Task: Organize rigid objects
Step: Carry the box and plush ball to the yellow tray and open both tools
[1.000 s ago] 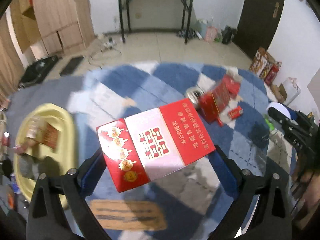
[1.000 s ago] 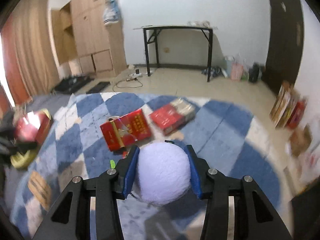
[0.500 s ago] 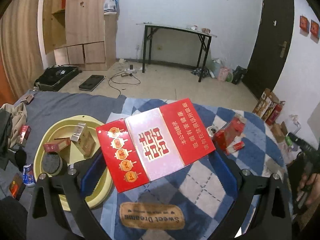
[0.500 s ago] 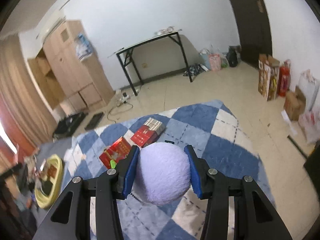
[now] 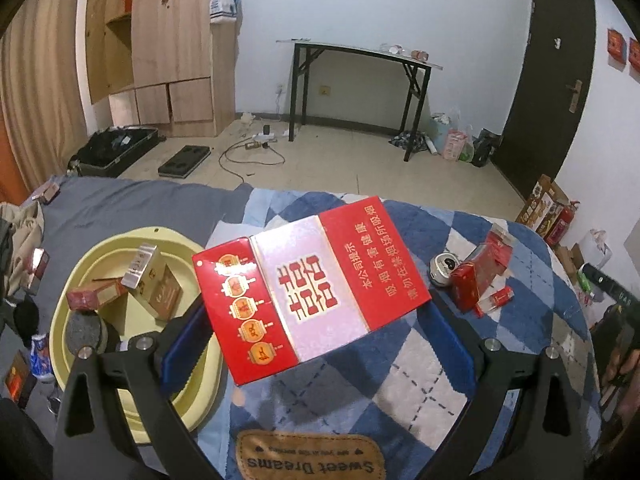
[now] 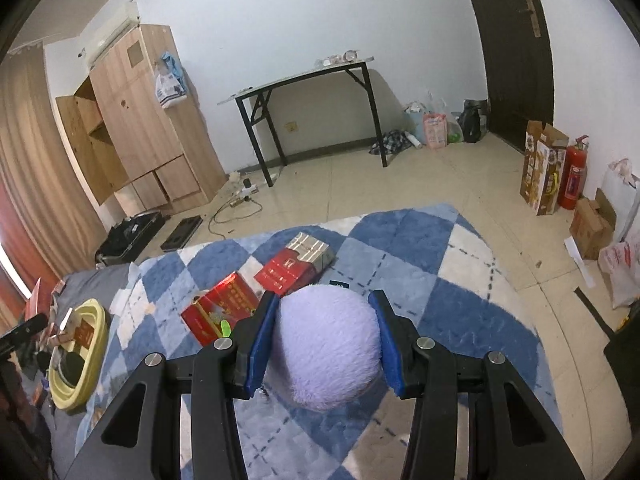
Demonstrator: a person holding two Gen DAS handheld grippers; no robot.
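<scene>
Red-and-silver carton: I am holding this flat cardboard cigarette carton (image 5: 312, 292) in the left tool (image 5: 316, 320), jaws clamped on its two long edges, face up and tilted, above the blue-and-white diamond-patterned quilt (image 5: 400, 380).
Lilac ball: I am gripping the fuzzy pale-purple ball (image 6: 326, 340) in the right tool (image 6: 326, 344), blue pads pressed into both sides.
Target, as I judge it: I am taking the yellow oval plastic basin (image 5: 80, 272), which already holds several small boxes, as the place for rigid things; it is sitting just left of the carton.
Doing it well: I am planning to swing the left tool over the basin, level the carton, and lower it near the boxes before letting go, since a wide flat carton dropped at a tilt may catch the rim and slide out.
Right side: I am keeping the ball clear and high; it looks soft, so I doubt it belongs in the basin.
Still loose: I am noting the red cartons (image 6: 218, 312) lying on the quilt beyond the ball.
</scene>
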